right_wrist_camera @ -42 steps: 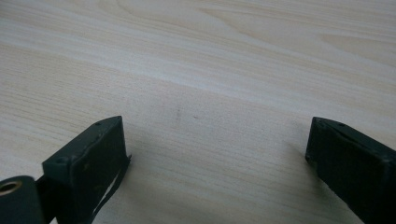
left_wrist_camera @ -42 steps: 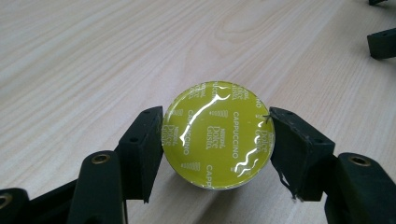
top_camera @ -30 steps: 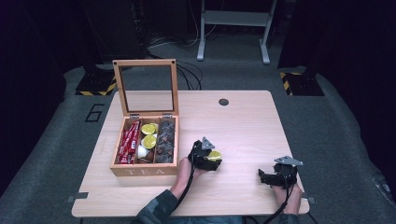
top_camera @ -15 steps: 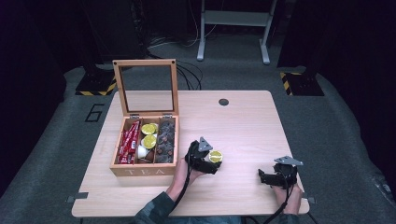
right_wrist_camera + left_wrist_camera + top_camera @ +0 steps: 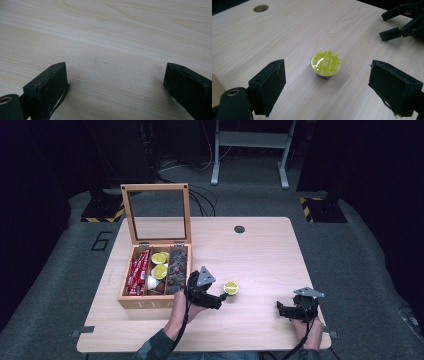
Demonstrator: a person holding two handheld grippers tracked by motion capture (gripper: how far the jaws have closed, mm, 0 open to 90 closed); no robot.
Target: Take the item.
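Pale wood tabletop [image 5: 260, 255] carries everything. Left hand-held gripper [image 5: 327, 82] has just been opening its jaws, now wide, and has drawn back from the yellow capsule [image 5: 326, 63], which a second ago sat between them and now stands free. Right hand-held gripper [image 5: 115, 82] gapes wide, holding nothing. Beyond, the tea box [image 5: 131, 297] keeps its contents small and blurred.

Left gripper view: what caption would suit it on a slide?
Open left gripper above a yellow capsule standing free on the table.
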